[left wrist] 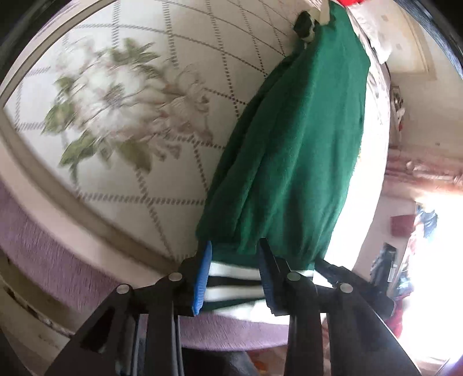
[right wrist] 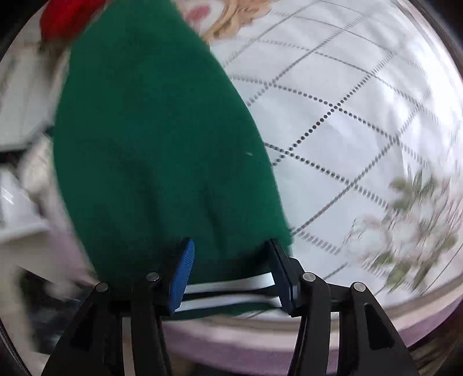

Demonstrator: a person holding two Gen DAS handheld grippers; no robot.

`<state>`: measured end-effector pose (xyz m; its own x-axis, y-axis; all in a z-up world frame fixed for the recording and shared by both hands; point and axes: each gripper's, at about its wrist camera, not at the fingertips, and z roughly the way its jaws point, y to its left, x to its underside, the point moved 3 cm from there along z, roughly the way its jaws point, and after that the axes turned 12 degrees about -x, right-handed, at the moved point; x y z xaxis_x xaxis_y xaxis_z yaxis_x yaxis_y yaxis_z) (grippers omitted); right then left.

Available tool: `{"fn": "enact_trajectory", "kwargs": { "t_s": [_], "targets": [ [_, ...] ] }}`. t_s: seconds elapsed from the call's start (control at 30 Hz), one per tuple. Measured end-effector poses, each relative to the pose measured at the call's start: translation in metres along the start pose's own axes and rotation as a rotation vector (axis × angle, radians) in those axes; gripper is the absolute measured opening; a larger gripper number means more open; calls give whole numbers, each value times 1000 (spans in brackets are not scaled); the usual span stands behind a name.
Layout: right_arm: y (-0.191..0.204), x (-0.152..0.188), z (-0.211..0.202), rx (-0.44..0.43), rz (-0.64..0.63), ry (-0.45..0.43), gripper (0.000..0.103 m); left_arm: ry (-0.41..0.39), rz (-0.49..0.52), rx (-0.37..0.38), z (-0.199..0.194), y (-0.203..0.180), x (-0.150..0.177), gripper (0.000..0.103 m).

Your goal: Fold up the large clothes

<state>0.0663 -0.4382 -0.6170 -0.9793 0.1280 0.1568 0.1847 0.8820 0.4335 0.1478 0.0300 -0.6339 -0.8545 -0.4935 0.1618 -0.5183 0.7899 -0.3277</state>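
A dark green sweater [left wrist: 292,150] with a green-and-white striped hem [left wrist: 234,283] lies lengthwise on a bed with a white floral cover [left wrist: 121,104]. My left gripper [left wrist: 235,269] is open, its blue pads [left wrist: 202,277] on either side of the hem's near edge. In the right wrist view the same sweater [right wrist: 162,150] fills the left half, and my right gripper [right wrist: 231,272] is open with its pads [right wrist: 181,277] straddling the striped hem [right wrist: 228,292]. Whether the pads touch the cloth is unclear. A striped cuff [left wrist: 303,26] shows at the far end.
The bed has a lilac side skirt [left wrist: 58,260] along its near edge. A red garment [right wrist: 66,17] lies past the sweater's far end. A white shelf unit [right wrist: 17,185] stands left of the bed. Cluttered floor and bright window light [left wrist: 428,231] lie to the right.
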Motion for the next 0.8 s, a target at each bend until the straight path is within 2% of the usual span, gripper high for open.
{"fn": "enact_trajectory", "kwargs": {
  "t_s": [0.03, 0.1, 0.13, 0.17, 0.2, 0.27, 0.3, 0.43, 0.47, 0.53, 0.6, 0.73, 0.77, 0.8],
  "targets": [
    [-2, -14, 5, 45, 6, 40, 58, -12, 22, -37, 5, -3, -1, 29],
    [-22, -17, 10, -18, 141, 60, 60, -49, 39, -77, 12, -6, 4, 27],
    [-23, -20, 6, -31, 168, 72, 60, -64, 41, -86, 11, -6, 8, 25],
    [-23, -23, -1, -44, 179, 58, 60, -72, 47, -86, 11, -6, 12, 11],
    [-22, -25, -16, -63, 173, 3, 60, -63, 55, -79, 13, -7, 18, 0],
    [-25, -27, -36, -108, 150, -57, 61, -41, 51, -58, 16, -6, 28, 0],
    [-27, -27, -37, -140, 140, -51, 61, -29, 44, -46, 17, -4, 34, 0],
    [-41, -18, -4, -188, 170, 103, 62, 18, 20, 7, 19, -9, 49, 0],
    [-44, -15, -3, -182, 158, 86, 59, 26, 24, 15, 14, -8, 49, 0],
    [-41, -13, -3, -190, 159, 61, 46, 27, 18, 25, 7, -9, 54, 0],
    [-44, -11, -9, -182, 164, 53, 43, 32, -21, 55, -3, -2, 53, 1],
    [-35, -8, -26, -134, 114, 87, 47, 27, -118, 86, -18, 19, 46, 4],
    [-37, -7, -32, -137, 104, 98, 47, 20, -130, 83, -20, 27, 46, 7],
    [-32, -3, -38, -136, 91, 97, 50, 13, -140, 72, -19, 34, 47, 14]
  ]
}}
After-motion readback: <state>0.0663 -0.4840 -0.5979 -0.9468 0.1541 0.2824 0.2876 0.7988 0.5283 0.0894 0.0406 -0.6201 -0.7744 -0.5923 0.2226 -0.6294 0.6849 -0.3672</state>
